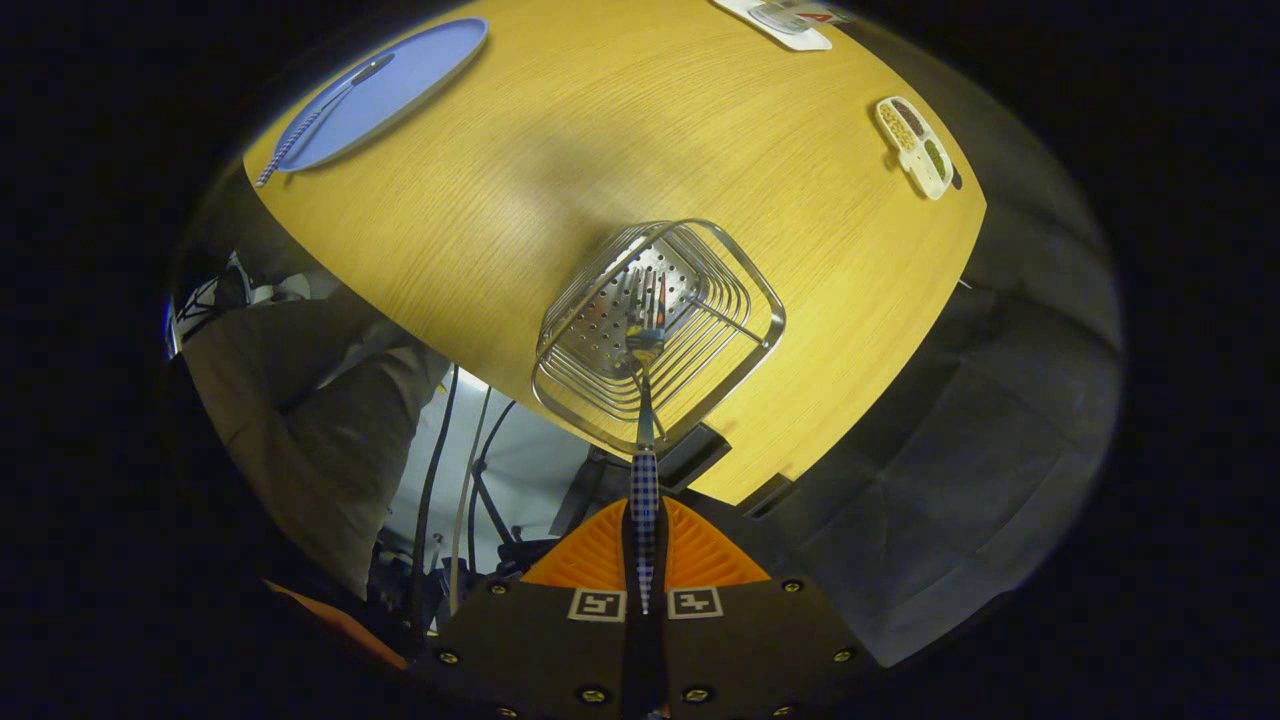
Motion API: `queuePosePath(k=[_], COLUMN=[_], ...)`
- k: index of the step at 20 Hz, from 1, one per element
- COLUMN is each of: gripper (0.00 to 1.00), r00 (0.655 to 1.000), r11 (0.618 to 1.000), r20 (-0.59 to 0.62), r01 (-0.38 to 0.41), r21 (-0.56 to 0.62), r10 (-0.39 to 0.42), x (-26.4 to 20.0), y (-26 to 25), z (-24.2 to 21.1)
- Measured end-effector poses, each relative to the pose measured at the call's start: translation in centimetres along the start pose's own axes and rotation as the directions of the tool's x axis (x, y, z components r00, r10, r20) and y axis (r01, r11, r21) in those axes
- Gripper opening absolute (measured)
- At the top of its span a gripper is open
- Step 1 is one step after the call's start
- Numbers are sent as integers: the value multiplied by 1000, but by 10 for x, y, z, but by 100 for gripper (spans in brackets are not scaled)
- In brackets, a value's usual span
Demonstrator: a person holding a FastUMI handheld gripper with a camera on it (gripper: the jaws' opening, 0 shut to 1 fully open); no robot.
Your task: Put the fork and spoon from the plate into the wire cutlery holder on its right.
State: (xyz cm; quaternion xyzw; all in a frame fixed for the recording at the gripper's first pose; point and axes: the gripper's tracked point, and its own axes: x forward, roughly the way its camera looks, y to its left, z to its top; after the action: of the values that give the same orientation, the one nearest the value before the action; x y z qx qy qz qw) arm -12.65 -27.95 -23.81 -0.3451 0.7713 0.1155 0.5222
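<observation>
My gripper is shut on the blue-checked handle of a fork. The fork points straight ahead of the fingers, and its tines reach down inside the wire cutlery holder, over the holder's perforated bottom. The holder stands near the wooden table's front edge. Far beyond it to the left lies the blue plate. A second utensil with a matching checked handle, which looks like the spoon, rests across the plate with its handle end sticking out over the rim.
A small white divided dish with dark and pale contents sits on the wooden table, beyond the holder to the right. A white flat object lies at the far edge. A person's grey clothing and cables are below the table edge.
</observation>
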Motion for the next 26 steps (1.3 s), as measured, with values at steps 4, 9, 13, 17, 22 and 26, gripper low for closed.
queuePosePath(k=[4,9,13,17,22,26], gripper=[10,14,56,68,98,95], r00=[1000,1000,1000,996,958,926], r11=[1000,1000,1000,1000,990,978], r20=[-2,0,21,84,274,352], r01=[8,6,16,-13,44,67], r21=[-3,1,4,27,135,197], r10=[-8,-6,-17,10,-80,-134], x=[1,-5,-15,-29,-71,-91], y=[-5,-8,-12,-2,8,29], z=[1,4,7,8,28,37])
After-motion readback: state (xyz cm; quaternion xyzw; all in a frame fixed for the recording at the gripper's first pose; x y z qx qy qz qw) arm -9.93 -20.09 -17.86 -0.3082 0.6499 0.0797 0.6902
